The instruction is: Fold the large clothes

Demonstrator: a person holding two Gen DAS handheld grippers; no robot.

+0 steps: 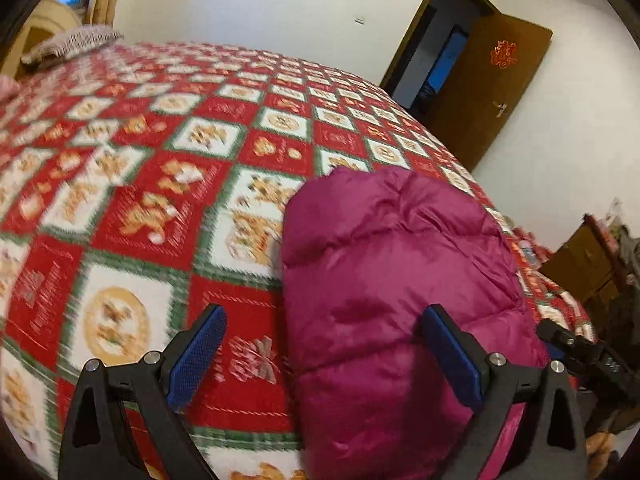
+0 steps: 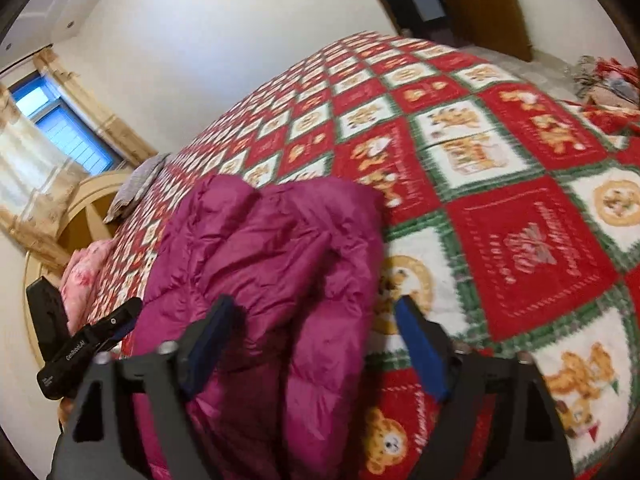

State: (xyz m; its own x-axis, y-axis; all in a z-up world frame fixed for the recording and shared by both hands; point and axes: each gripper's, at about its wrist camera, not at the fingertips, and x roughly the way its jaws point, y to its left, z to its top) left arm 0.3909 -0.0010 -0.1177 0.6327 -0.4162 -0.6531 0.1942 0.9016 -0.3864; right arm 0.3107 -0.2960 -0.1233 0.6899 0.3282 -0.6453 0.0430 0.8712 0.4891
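Observation:
A magenta puffy down jacket (image 1: 392, 280) lies folded into a thick bundle on the bed; it also shows in the right wrist view (image 2: 272, 248). My left gripper (image 1: 322, 320) is open, its blue pads wide apart, hovering over the bundle's left edge and holding nothing. My right gripper (image 2: 314, 316) is open too, spread over the bundle's right side, with nothing between the pads. The left gripper's body (image 2: 92, 340) shows at the left of the right wrist view, and the right gripper's body (image 1: 576, 344) at the right edge of the left wrist view.
The bed is covered by a red, white and green checked quilt (image 1: 160, 160) with bear prints. A grey pillow (image 1: 72, 42) and a pink cloth (image 2: 86, 272) lie by the headboard. A brown door (image 1: 492, 92) stands open. A wooden cabinet (image 1: 588, 264) is beside the bed.

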